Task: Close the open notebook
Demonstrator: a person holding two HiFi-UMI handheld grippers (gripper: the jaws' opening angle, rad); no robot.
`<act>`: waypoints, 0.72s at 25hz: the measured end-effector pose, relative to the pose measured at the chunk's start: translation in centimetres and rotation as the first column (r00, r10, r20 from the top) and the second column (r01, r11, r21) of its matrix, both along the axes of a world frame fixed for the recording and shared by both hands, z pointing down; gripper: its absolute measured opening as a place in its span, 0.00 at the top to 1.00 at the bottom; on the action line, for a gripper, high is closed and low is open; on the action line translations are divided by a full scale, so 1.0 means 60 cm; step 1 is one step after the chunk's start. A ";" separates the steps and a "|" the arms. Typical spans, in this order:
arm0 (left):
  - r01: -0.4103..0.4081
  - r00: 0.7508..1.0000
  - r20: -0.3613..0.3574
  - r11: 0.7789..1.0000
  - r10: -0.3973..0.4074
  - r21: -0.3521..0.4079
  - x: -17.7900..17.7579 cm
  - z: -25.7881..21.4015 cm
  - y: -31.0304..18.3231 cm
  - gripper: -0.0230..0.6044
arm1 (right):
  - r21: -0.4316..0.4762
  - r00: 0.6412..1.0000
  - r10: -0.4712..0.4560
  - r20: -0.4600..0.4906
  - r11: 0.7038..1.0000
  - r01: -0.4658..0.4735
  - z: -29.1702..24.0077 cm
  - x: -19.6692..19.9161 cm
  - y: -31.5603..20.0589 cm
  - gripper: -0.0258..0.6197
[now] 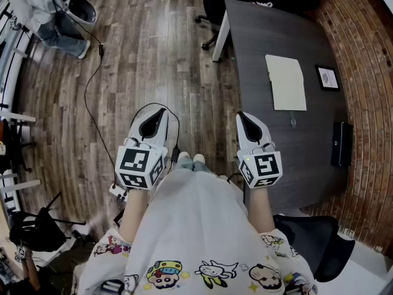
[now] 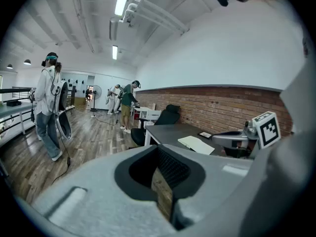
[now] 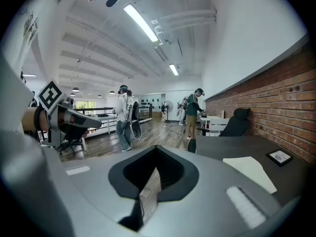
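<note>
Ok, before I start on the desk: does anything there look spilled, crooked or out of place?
Nothing stands out. The notebook lies flat, pale pages up, on the dark table, with a small framed item and a black case nearer the brick wall. No spill or damage shows.

Head view. The table (image 1: 258, 42) fills the right of the frame and the floor (image 1: 135, 54) the left. On the table's upper part lies the notebook (image 1: 286, 82), with a small frame (image 1: 327, 77) just right of it and a box (image 1: 341, 143) lower right. The left gripper (image 1: 153, 123) is over the floor, the right gripper (image 1: 248, 125) at the table's left edge.
</note>
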State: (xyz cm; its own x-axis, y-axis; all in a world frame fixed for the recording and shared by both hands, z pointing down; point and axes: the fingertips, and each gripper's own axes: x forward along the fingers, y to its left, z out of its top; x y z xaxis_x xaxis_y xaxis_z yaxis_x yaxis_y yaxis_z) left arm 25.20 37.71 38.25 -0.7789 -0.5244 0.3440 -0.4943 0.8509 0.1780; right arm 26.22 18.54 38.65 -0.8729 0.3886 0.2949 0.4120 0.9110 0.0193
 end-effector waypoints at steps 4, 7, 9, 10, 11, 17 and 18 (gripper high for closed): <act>-0.003 1.000 0.012 1.000 0.003 0.007 -0.023 0.002 0.020 0.97 | 0.001 0.999 0.036 0.008 0.999 -0.036 0.004 -0.014 0.008 0.95; 0.013 1.000 0.014 1.000 -0.014 0.020 -0.038 0.005 0.047 0.97 | -0.001 0.999 0.039 0.013 0.999 -0.039 0.003 -0.028 0.023 0.95; 0.021 1.000 0.012 0.999 -0.022 0.024 -0.045 0.008 0.062 0.97 | 0.003 0.999 0.043 0.021 0.999 -0.043 0.000 -0.038 0.032 0.94; 0.022 1.000 0.012 0.999 -0.023 0.025 -0.048 0.010 0.069 0.97 | 0.005 0.999 0.047 0.026 0.999 -0.047 -0.002 -0.042 0.036 0.94; 0.023 1.000 0.012 0.999 -0.023 0.026 -0.051 0.011 0.076 0.96 | 0.007 0.998 0.050 0.031 0.999 -0.050 -0.004 -0.047 0.040 0.93; 0.036 0.999 -0.009 0.999 -0.035 0.037 -0.076 0.027 0.113 0.92 | 0.002 0.999 0.042 0.019 0.999 -0.042 0.006 -0.080 0.073 0.83; 0.036 0.999 -0.012 0.999 -0.036 0.038 -0.083 0.030 0.116 0.92 | 0.000 0.999 0.042 0.016 0.999 -0.042 0.009 -0.088 0.077 0.82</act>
State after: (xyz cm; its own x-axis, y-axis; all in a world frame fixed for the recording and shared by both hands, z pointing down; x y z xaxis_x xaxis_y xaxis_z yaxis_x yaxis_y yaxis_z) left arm 20.20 44.70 40.06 -0.7937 -0.5093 0.3328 -0.4614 0.8604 0.2162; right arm 20.96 23.16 39.18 -0.8930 0.3515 0.2812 0.3733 0.9274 0.0261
